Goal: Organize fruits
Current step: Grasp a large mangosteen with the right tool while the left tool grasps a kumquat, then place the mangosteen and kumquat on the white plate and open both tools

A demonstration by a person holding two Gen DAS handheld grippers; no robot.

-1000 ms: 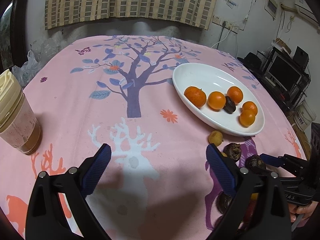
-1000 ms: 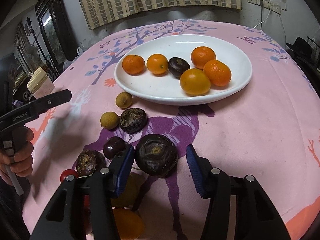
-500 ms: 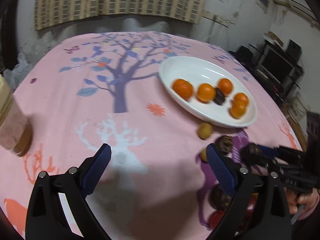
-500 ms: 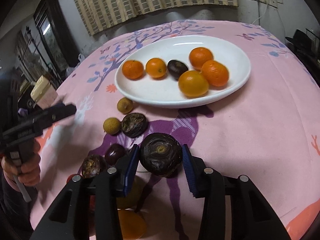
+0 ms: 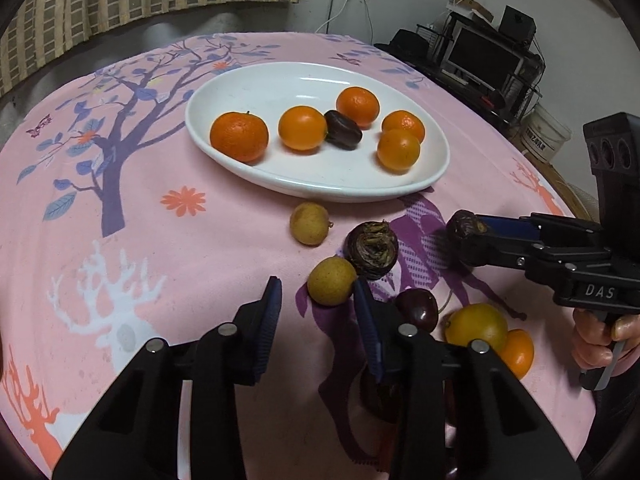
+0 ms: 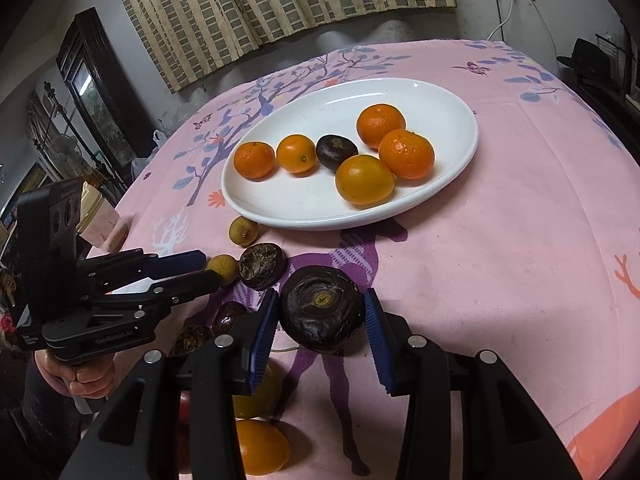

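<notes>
A white oval plate on the pink cloth holds several oranges and one dark fruit. My right gripper is shut on a large dark wrinkled fruit, lifted just above the cloth; it also shows in the left wrist view. My left gripper is open and empty, its right finger beside a small yellow longan. Another longan, a dark wrinkled fruit, a cherry and two yellow-orange citrus lie loose in front of the plate.
A cup with a cream lid stands at the table's left, behind the left gripper. A TV stand and shelves sit beyond the table's right edge. Curtains hang on the far wall.
My right gripper has shut on the large dark fruit and lifted it slightly. My left gripper has swung right toward the loose fruits and narrowed its jaws.
</notes>
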